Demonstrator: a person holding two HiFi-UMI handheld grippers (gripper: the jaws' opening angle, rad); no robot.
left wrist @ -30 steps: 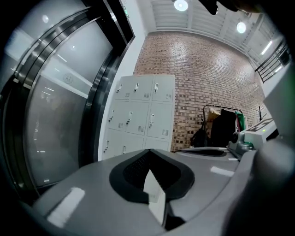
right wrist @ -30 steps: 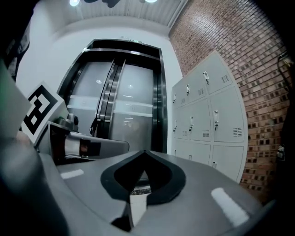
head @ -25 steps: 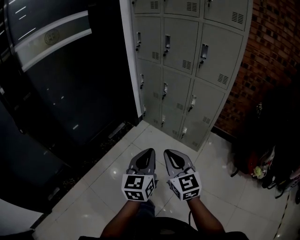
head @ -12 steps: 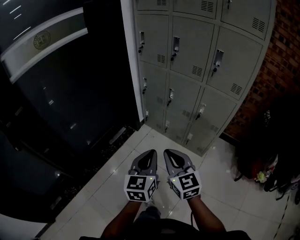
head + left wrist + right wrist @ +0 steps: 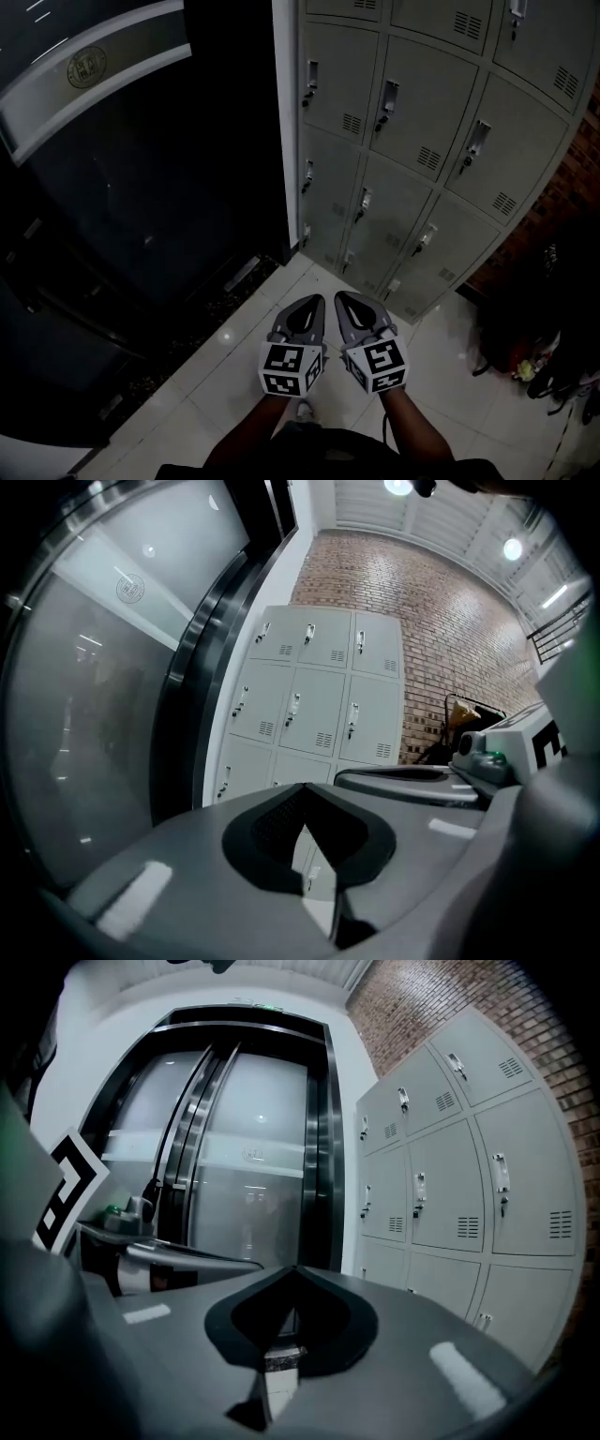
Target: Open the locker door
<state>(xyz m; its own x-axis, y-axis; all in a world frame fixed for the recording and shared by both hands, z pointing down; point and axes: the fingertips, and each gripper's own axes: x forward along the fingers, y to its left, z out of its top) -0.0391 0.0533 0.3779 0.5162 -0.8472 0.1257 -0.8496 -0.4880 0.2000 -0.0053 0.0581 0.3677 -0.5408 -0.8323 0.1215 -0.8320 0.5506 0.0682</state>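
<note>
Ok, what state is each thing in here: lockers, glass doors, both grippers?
Grey metal locker doors: all in view shut, none touched.
Dark glass sliding doors: closed.
Left gripper: jaws together, empty, short of the lockers.
Right gripper: jaws together, empty, short of the lockers.

Lies open across the pale floor tiles right up to the closed grey lockers ahead, walled off on the left by the dark glass door and its white frame, crowded on the right by dark bags against the brick wall.
</note>
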